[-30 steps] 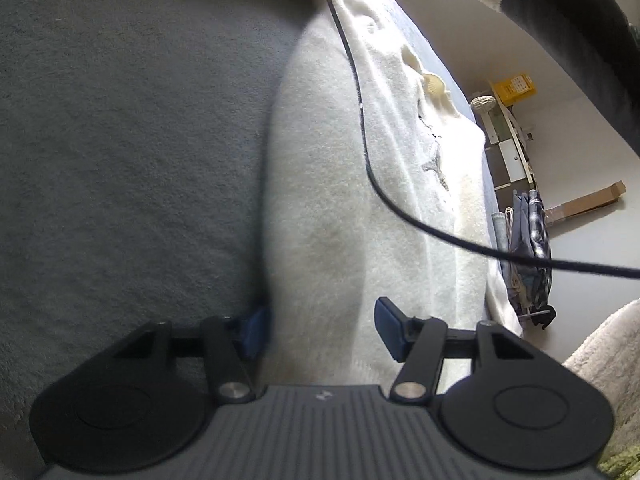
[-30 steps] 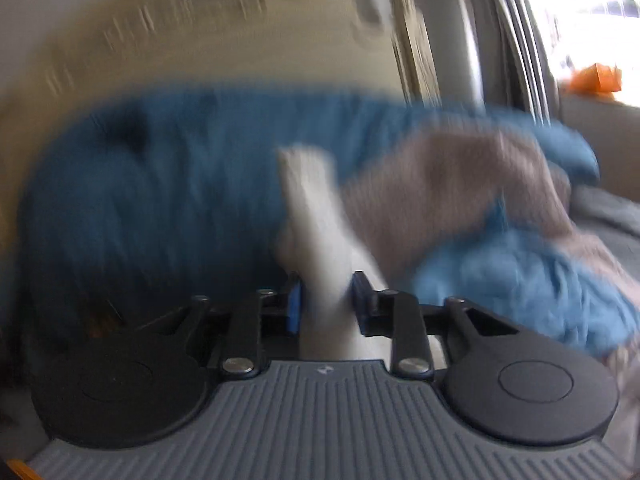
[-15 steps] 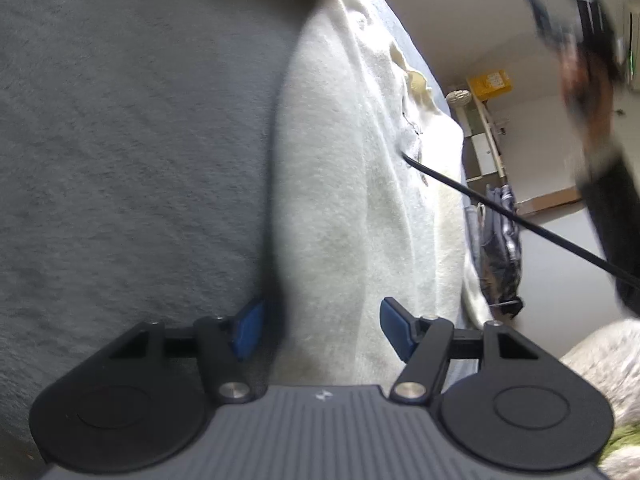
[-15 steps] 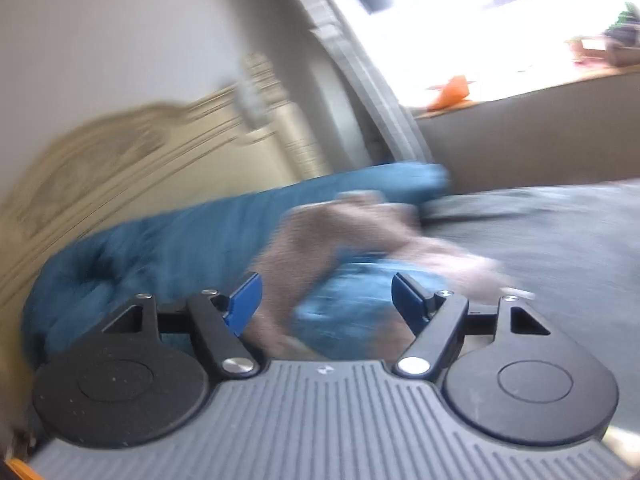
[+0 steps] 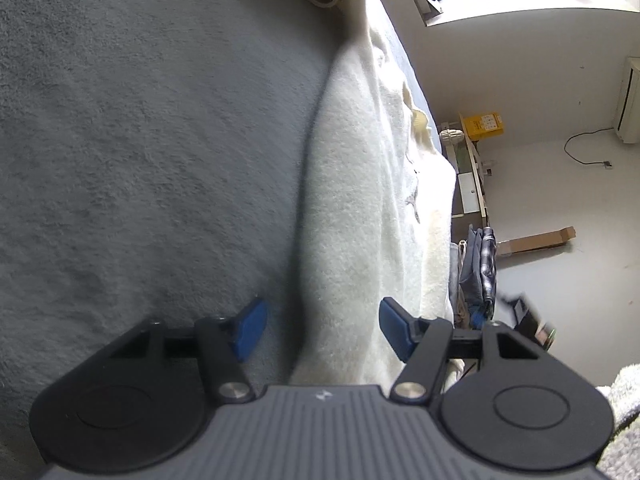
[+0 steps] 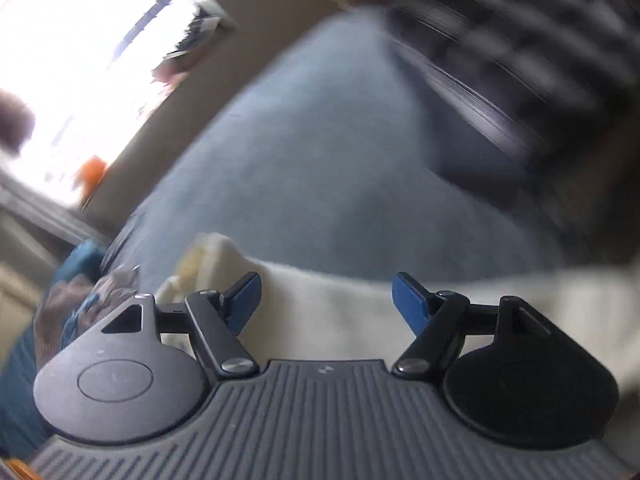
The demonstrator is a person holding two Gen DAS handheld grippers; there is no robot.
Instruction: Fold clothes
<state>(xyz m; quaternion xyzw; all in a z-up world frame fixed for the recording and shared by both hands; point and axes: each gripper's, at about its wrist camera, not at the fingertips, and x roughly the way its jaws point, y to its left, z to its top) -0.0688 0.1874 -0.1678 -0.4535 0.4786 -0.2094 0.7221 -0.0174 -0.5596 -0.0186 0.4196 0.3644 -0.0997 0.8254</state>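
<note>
Cream garment [image 5: 352, 208] lengthwise along bed [image 5: 140, 140]

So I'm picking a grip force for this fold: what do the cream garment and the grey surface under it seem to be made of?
The cream garment looks like a thick, soft fleece or brushed knit: matte, fuzzy nap, rounded bulky fold. The grey surface looks like a plush, short-pile blanket or cover: matte, with a nubbly, mottled texture. Exact fibres cannot be told.

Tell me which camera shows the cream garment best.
The left wrist view. There the cream garment lies sharp and long on the grey bed cover, fuzzy texture and folded edge visible. The right wrist view is motion-blurred and shows only a pale strip of it beyond the tool's fingers.
</note>
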